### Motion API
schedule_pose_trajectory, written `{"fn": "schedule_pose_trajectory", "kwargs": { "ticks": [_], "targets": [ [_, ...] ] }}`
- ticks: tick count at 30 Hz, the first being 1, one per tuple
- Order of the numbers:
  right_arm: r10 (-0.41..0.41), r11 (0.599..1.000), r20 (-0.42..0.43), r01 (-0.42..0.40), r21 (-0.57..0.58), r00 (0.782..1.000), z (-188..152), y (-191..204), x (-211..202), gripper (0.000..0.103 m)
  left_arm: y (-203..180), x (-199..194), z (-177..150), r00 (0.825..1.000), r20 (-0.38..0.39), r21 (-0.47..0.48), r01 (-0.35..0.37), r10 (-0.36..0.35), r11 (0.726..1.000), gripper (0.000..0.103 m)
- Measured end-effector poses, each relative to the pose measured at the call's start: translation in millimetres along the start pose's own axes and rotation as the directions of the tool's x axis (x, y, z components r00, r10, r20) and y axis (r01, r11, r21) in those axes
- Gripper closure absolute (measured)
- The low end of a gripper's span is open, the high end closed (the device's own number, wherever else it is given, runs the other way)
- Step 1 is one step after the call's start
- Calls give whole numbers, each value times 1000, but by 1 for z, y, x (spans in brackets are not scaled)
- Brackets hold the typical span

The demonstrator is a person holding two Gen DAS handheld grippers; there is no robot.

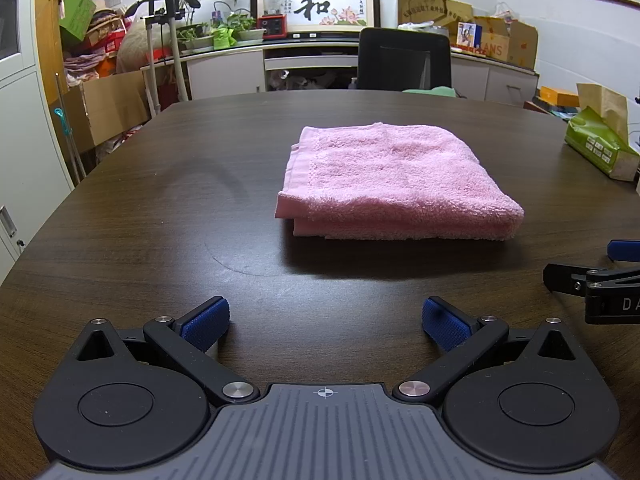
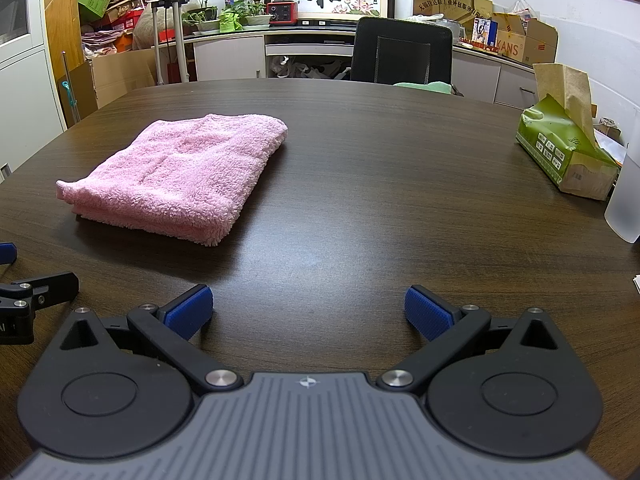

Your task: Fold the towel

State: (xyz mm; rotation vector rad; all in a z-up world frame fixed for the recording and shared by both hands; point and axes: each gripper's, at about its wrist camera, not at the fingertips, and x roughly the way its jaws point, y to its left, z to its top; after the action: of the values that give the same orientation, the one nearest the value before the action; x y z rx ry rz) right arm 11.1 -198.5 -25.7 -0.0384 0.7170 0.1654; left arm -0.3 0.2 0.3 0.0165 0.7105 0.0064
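Folding looks essentially done, since the pink towel point(image 1: 396, 184) lies in a neat layered rectangle on the counter point(image 1: 160, 208), while the left gripper point(image 1: 325, 322) and right gripper point(image 2: 308, 310) sit apart from it, jaws spread wide, holding nothing.
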Motion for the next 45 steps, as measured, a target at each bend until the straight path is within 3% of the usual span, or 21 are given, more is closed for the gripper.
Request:
{"fn": "schedule_pose_trajectory", "kwargs": {
  "ticks": [45],
  "targets": [
    [0, 1000, 0, 0, 0, 1000, 0, 0, 0, 0, 1, 6, -6, 1000, 0, 2, -1, 1, 1000, 0]
  ]
}}
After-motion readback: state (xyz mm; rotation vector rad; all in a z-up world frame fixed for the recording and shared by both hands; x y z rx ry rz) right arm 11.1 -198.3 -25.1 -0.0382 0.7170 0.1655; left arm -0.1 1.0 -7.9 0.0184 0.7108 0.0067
